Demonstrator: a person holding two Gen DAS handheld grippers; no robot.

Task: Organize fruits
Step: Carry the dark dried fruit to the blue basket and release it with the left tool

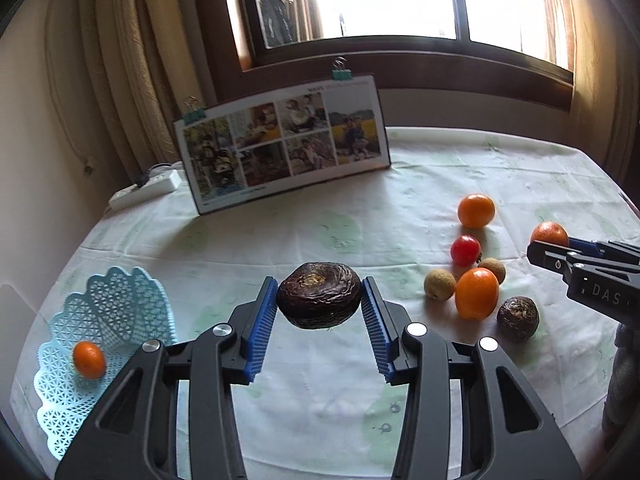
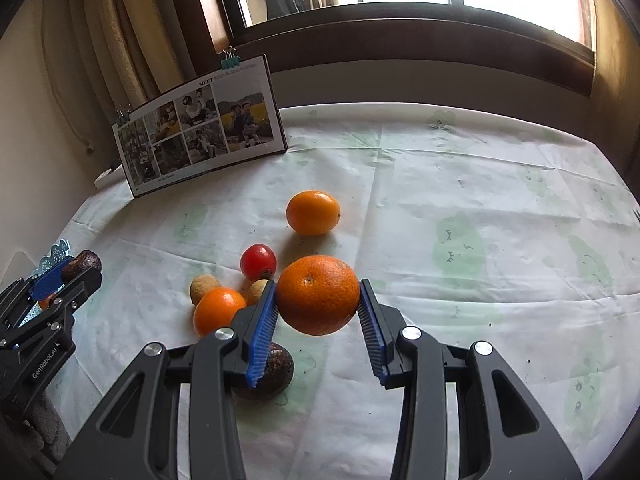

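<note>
Two grippers, "GenRobot.AI" left gripper (image 2: 66, 276), "MEET" photo board (image 2: 200, 128)

Left gripper (image 1: 320, 300) is holding a dark wrinkled passion fruit (image 1: 319, 299) above the pale printed tablecloth (image 1: 440, 168), with the light-blue perforated plastic basket (image 1: 116, 304) sitting to its left and containing one small orange kumquat (image 1: 89, 359). Right gripper (image 2: 318, 304) is holding a large round orange (image 2: 318, 300) above the loose fruit cluster at the right: a second dark passion fruit (image 1: 518, 317) is lying nearest, a red cherry tomato (image 1: 465, 250) behind it. A clipped photo-collage board (image 1: 286, 148) is standing at the back left.
</note>
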